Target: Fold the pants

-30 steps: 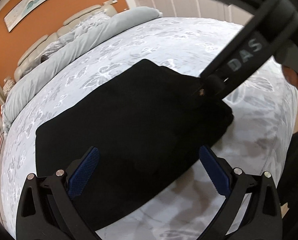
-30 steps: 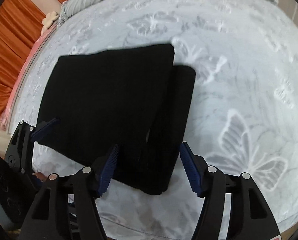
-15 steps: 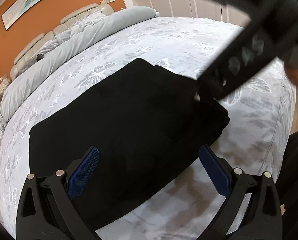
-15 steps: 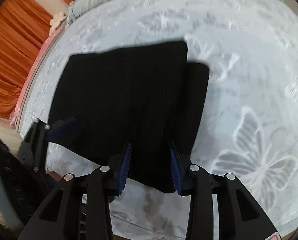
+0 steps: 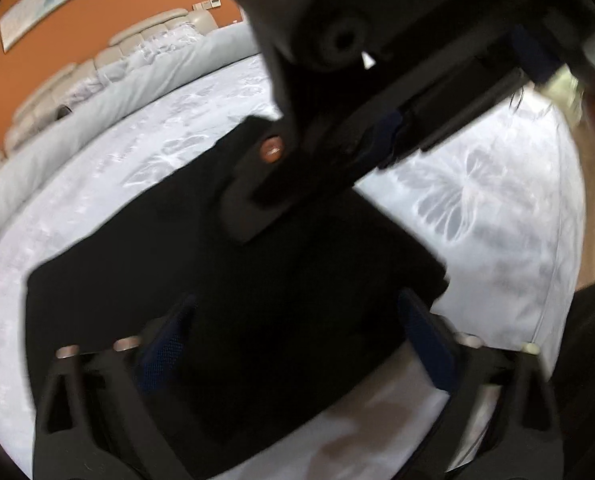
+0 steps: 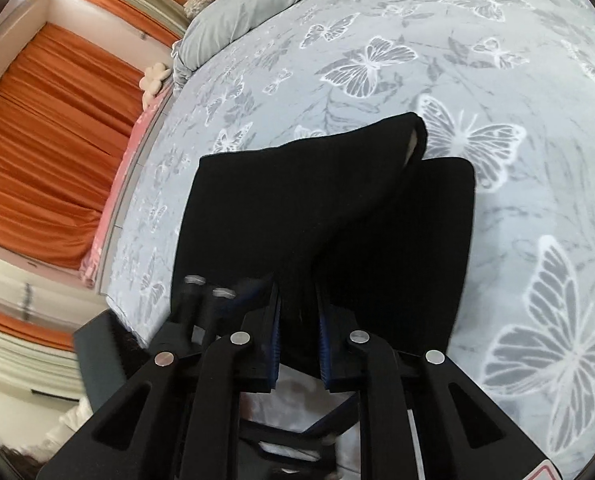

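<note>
The black pants (image 5: 177, 272) lie folded on the butterfly-print bed sheet (image 5: 489, 216). In the right wrist view my right gripper (image 6: 297, 320) is shut on the near edge of the top layer of the pants (image 6: 297, 200) and lifts it, so the far corner peels up from the layer below. My left gripper (image 5: 297, 332) is open, its blue pads wide apart over the pants' near edge. The right gripper's black body (image 5: 337, 100) fills the top of the left wrist view. The left gripper's fingers (image 6: 201, 292) show blurred at the left of the right wrist view.
A grey duvet (image 5: 109, 92) and pillows lie at the head of the bed against an orange wall. Orange curtains (image 6: 49, 128) hang beyond the bed's left side. The bed's near edge (image 5: 545, 320) drops to a wood floor at the right.
My right gripper closed on the pants' near edge and raised the top layer. It swung in close above the left gripper. The left gripper stayed open and moved forward over the pants.
</note>
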A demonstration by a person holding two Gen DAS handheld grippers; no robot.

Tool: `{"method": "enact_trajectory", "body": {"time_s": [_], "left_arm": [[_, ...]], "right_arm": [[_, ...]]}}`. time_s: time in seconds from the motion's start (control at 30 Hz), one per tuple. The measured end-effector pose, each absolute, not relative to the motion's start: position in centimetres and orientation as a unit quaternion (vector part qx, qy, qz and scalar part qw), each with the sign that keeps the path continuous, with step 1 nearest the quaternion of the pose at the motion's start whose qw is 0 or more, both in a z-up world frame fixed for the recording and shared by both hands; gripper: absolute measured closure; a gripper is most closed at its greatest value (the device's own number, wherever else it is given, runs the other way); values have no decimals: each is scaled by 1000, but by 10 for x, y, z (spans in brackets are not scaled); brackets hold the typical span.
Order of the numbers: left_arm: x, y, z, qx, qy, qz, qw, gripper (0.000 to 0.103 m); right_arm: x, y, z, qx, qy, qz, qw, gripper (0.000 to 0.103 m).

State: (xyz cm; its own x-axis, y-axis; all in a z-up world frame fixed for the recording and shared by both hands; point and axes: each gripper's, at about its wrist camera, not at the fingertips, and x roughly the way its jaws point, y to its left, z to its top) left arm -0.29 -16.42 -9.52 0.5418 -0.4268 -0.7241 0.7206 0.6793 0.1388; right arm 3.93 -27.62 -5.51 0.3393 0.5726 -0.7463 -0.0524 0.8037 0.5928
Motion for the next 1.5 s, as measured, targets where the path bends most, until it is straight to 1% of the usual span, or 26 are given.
{"method": "enact_trajectory", "body": {"time_s": [0.03, 0.07, 0.1, 0.13, 0.17, 0.2, 0.27, 0.33, 0.4, 0.43, 0.53, 0.67, 0.77, 0.8, 0.83, 0.9, 0.97, 1.0, 1.03, 1.13, 1.23, 1.3, 1.37, 1.5], "left_arm": [[-1, -165, -95, 214, 336, -334, 854, 44], [4, -163, -92, 204, 341, -333, 855, 53], [8, -159, -88, 189, 347, -334, 856, 69], [17, -151, -82, 163, 359, -339, 854, 79], [25, -141, -76, 135, 371, -348, 851, 84], [35, -127, -68, 97, 385, -355, 846, 86], [45, -103, -53, 54, 389, -356, 848, 87], [49, -65, -26, 16, 367, -341, 865, 87], [45, -20, 1, 1, 336, -332, 882, 85], [42, -6, 6, 2, 330, -338, 882, 83], [42, 18, -1, -6, 344, -326, 881, 82], [34, -6, -37, 17, 386, -345, 855, 83], [23, -28, -45, 34, 384, -363, 849, 81], [21, -34, -45, 32, 383, -365, 848, 79], [22, -40, -46, 29, 384, -364, 848, 75], [29, -50, -50, 26, 389, -363, 846, 73], [35, -63, -57, 20, 399, -362, 842, 73], [37, -70, -61, 19, 406, -363, 839, 80], [39, -72, -62, 17, 409, -363, 837, 85], [41, -66, -54, 2, 396, -357, 846, 88], [44, -26, -24, -42, 371, -352, 858, 90], [45, 22, -3, -86, 349, -346, 866, 89], [47, 62, 10, -122, 338, -339, 870, 89], [43, 136, 22, -159, 304, -264, 901, 89]], "right_arm": [[42, -277, -56, 249, 541, 198, 779, 85], [45, -279, -56, 251, 542, 198, 778, 81], [46, -282, -55, 254, 540, 197, 778, 80], [46, -291, -53, 275, 533, 195, 776, 74], [43, -296, -53, 292, 524, 199, 775, 69], [41, -302, -49, 305, 513, 200, 777, 68], [32, -316, -34, 306, 476, 179, 804, 54], [25, -323, -22, 281, 453, 132, 836, 45], [23, -318, -17, 251, 447, 116, 851, 45], [23, -314, -17, 242, 448, 118, 853, 45], [29, -298, -20, 229, 459, 122, 850, 45], [43, -273, -35, 207, 490, 130, 837, 45], [43, -266, -45, 203, 505, 137, 828, 45], [43, -263, -47, 202, 508, 138, 826, 45], [44, -262, -48, 201, 510, 139, 825, 45], [44, -263, -50, 195, 515, 127, 825, 42], [44, -271, -51, 195, 518, 111, 826, 42], [43, -274, -52, 199, 518, 106, 825, 42], [42, -283, -52, 205, 516, 99, 826, 42], [39, -303, -52, 218, 509, 76, 829, 42], [33, -324, -47, 237, 494, 61, 835, 42], [29, -326, -38, 235, 476, 60, 845, 41], [26, -316, -29, 221, 463, 82, 855, 31], [30, -282, -27, 179, 473, 106, 856, 28]]}}
